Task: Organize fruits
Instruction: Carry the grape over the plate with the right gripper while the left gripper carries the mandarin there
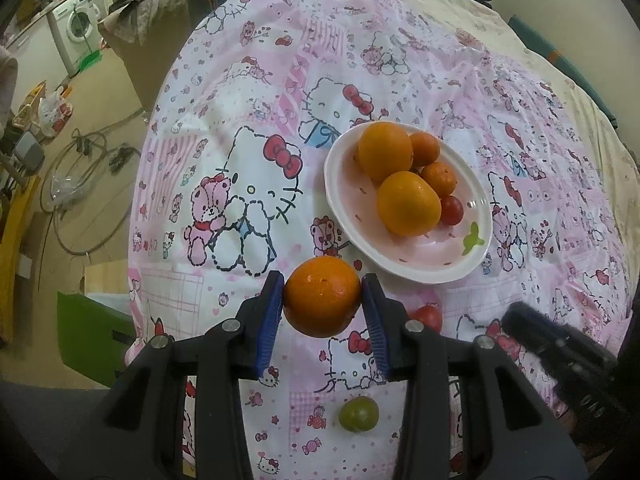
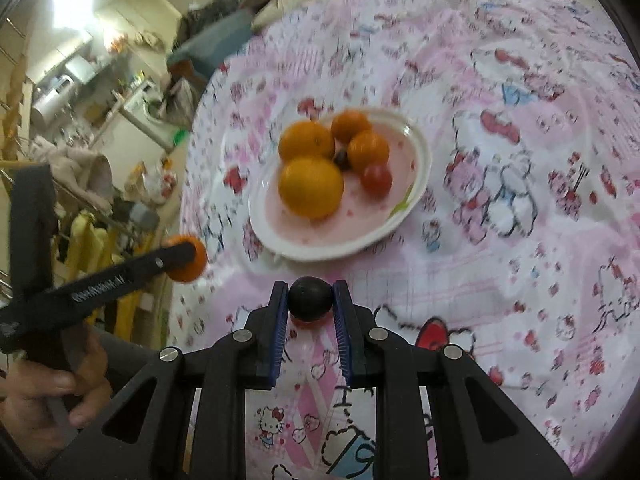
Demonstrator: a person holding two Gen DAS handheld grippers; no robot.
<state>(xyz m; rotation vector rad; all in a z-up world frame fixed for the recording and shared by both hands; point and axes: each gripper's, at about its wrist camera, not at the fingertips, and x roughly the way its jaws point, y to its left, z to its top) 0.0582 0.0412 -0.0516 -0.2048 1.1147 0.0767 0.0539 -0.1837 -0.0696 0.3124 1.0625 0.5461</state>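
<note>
My left gripper (image 1: 323, 296) is shut on an orange (image 1: 322, 297), held above the cloth just in front of the white plate (image 1: 344, 212). The plate holds several oranges (image 1: 408, 203) and a small red fruit (image 1: 452, 210). A green fruit (image 1: 359, 414) and a red fruit (image 1: 429, 317) lie on the cloth near me. My right gripper (image 2: 311, 298) is shut on a dark plum (image 2: 311, 298), in front of the same plate (image 2: 416, 196). The left gripper with its orange (image 2: 188, 260) shows at the left of the right wrist view.
The fruit lies on a bed covered by a pink Hello Kitty cloth (image 1: 248, 184). The bed's edge drops off at the left to a floor with hoses, bags and a washing machine (image 1: 78, 26). Bedding and clothes pile at the far end.
</note>
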